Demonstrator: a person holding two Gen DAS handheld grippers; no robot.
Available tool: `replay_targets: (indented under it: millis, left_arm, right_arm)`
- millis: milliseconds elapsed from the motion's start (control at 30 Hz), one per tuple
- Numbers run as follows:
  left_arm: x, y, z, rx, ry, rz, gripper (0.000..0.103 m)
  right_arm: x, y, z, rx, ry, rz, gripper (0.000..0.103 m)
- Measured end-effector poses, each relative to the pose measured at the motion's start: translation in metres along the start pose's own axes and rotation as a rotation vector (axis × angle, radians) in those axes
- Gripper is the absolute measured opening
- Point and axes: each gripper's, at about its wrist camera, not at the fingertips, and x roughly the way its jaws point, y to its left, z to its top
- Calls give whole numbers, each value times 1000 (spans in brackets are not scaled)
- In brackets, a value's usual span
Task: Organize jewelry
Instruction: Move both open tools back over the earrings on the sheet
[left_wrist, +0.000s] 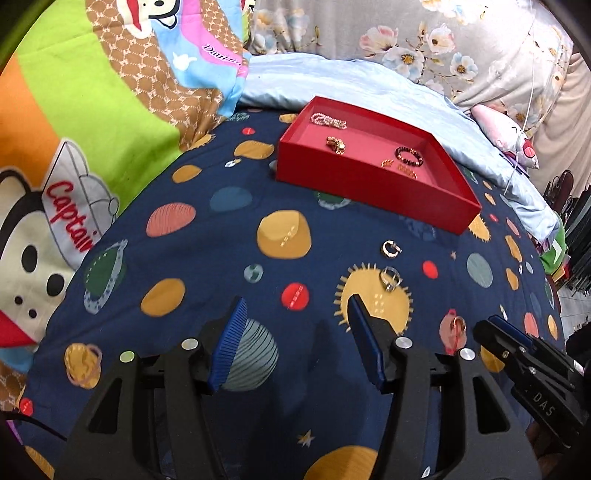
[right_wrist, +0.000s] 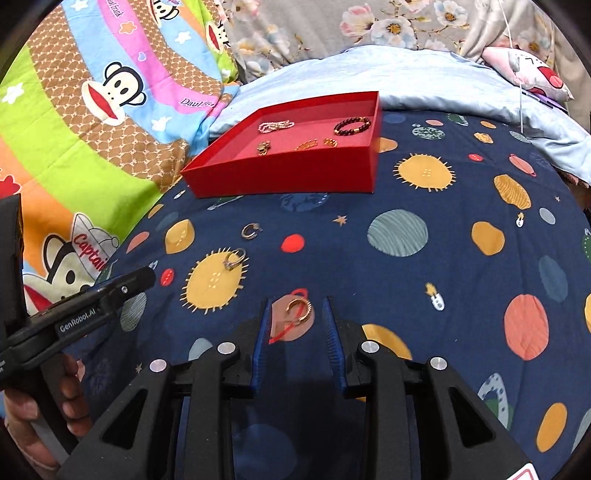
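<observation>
Your left gripper (left_wrist: 295, 314), black with ribbed blue pads, hangs over a navy bedsheet printed with coloured planets (left_wrist: 207, 258), its jaws parted wide with nothing between them but cloth. Ahead of its right finger, a silver ring with a small stone (left_wrist: 390, 278) lies on a yellow sun print, and just beyond that sits a gold and silver open hoop (left_wrist: 390, 248). Farther back, a shallow red rectangular tray with a pink floor (left_wrist: 354, 184) rests on the sheet and holds a pale pink beaded strand (left_wrist: 328, 121), a crumpled gold chain piece (left_wrist: 335, 144), a dark red beaded bracelet (left_wrist: 409, 156) and two small gold pieces (left_wrist: 400, 168). To the right, your right gripper (right_wrist: 295, 314) has its jaws partly apart, one pad on either side of a gold hoop earring (right_wrist: 300, 310) that lies on a salmon planet print; the pads do not press on it. No earlier view is given here. At the far left of the right wrist view, your hand (right_wrist: 44, 406) grasps the left gripper's handle.
</observation>
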Motion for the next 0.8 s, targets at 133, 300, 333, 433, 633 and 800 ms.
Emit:
replay_targets:
  millis: [133,300,333,433,633,800]
  left_arm:
    - [-4,5,-8,5,11,0,55]
    - [-10,4,-20,33,23,-3,56]
    - [-11,3,-22,37,28,-8,55]
    - [-14,-2,-28,41,41,-33,56]
    - [-17,-35,-32,75,50,-110,65]
    - [-10,-69,-36,102,73,-151,65]
  right_arm:
    - [2,2,-3,3,8,-2,33]
    - [3,3,-9,5,20,-3,33]
    - [2,2,-11,4,22,-6,33]
    - [0,-1,-13,7,24,-20,33]
    - [-11,-15,-11,25,4,-54,33]
    - [-19,-26,-7,44,-15,-71,33]
